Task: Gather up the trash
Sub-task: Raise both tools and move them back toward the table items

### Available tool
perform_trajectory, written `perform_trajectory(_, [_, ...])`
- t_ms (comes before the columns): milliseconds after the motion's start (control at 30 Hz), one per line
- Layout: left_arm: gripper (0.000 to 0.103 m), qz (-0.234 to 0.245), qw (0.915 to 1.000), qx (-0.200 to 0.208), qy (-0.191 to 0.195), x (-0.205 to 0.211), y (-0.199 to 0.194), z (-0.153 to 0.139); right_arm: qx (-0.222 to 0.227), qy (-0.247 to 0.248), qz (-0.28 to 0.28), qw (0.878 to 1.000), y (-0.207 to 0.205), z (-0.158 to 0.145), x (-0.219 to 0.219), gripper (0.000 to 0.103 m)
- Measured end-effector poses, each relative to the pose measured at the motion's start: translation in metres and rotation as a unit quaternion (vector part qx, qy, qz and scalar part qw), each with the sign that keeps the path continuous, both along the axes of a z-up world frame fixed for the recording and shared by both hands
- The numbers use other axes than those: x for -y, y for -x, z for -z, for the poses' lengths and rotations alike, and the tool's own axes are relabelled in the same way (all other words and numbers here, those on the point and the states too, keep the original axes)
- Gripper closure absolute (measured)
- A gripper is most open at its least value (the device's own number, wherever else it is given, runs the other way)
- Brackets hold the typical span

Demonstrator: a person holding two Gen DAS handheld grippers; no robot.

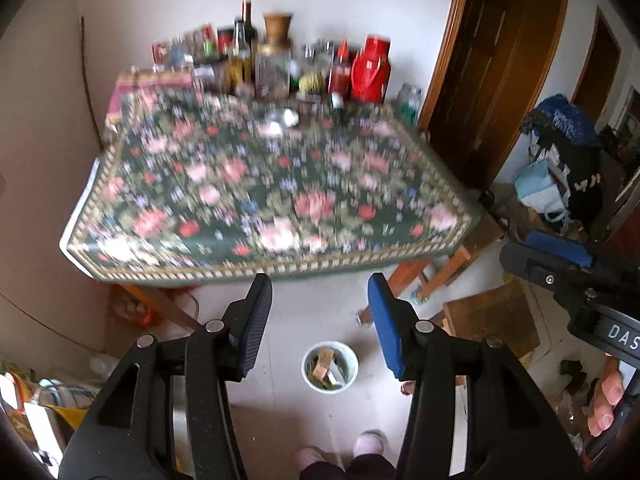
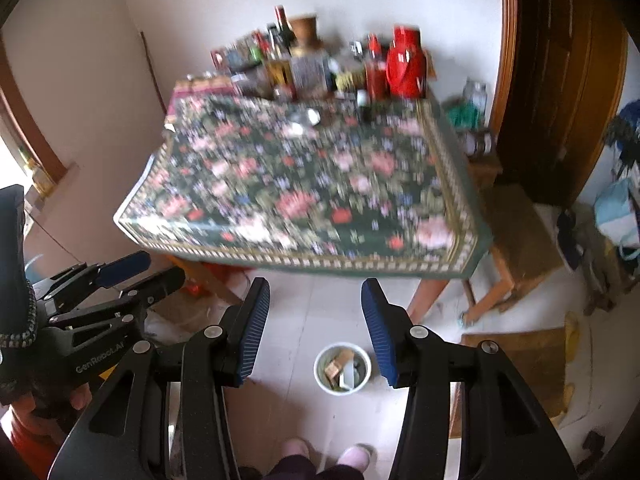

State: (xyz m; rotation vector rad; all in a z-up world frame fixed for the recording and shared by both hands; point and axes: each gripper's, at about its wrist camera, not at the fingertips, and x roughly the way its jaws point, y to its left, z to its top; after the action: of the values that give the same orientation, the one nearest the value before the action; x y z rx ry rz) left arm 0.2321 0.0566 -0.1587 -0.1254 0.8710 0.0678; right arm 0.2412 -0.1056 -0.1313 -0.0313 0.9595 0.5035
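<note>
A small white trash bin (image 1: 329, 366) stands on the floor in front of the table, holding scraps of cardboard and paper; it also shows in the right wrist view (image 2: 342, 368). My left gripper (image 1: 320, 320) is open and empty, held high above the bin. My right gripper (image 2: 316, 324) is open and empty too, above the bin. The right gripper shows at the right edge of the left wrist view (image 1: 560, 264), and the left gripper at the left of the right wrist view (image 2: 132, 276). The table (image 1: 264, 184) has a floral cloth; the image is blurred.
Bottles, jars and a red thermos (image 1: 370, 68) crowd the table's far edge. A small metal dish (image 1: 282, 118) lies on the cloth. A wooden stool (image 1: 492, 316) stands to the right of the bin. Bags and clutter (image 1: 556, 176) sit by the door. My feet (image 1: 340, 452) are below.
</note>
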Motion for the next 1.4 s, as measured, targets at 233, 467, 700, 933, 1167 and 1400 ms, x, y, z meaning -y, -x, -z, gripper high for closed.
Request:
perform_trajectory(233, [0.053, 0.008, 0.9970, 0.077, -0.009, -0.012, 0.036, -0.086, 0.065, -0.024, 0.016, 0.997, 0.025, -0.074, -0.007, 0.059])
perform_trajectory(467, [0.047, 0.014, 0.9872, 0.157, -0.024, -0.025, 0.070, -0.151, 0.168, -0.034, 0.043, 0.984, 0.054, -0.143, -0.009, 0.041])
perform_trajectory(700, [0.009, 0.015, 0.9762, 0.214, -0.029, -0.038, 0.089, -0.180, 0.238, -0.066, 0.084, 0.965, 0.077, -0.179, -0.005, 0.013])
perform_trajectory(933, [0.009, 0.018, 0.9750, 0.221, -0.020, -0.044, 0.071, -0.180, 0.233, -0.061, 0.105, 0.965, 0.064, -0.175, -0.002, 0.011])
perform_trajectory(1167, [0.009, 0.006, 0.9767, 0.212, -0.030, -0.037, 0.023, -0.168, 0.230, -0.062, 0.099, 0.966, 0.028, -0.166, 0.007, 0.011])
perform_trajectory(1400, [0.009, -0.019, 0.9769, 0.209, -0.040, -0.022, -0.052, -0.172, 0.226, -0.069, 0.075, 0.969, -0.043, -0.166, 0.018, 0.011])
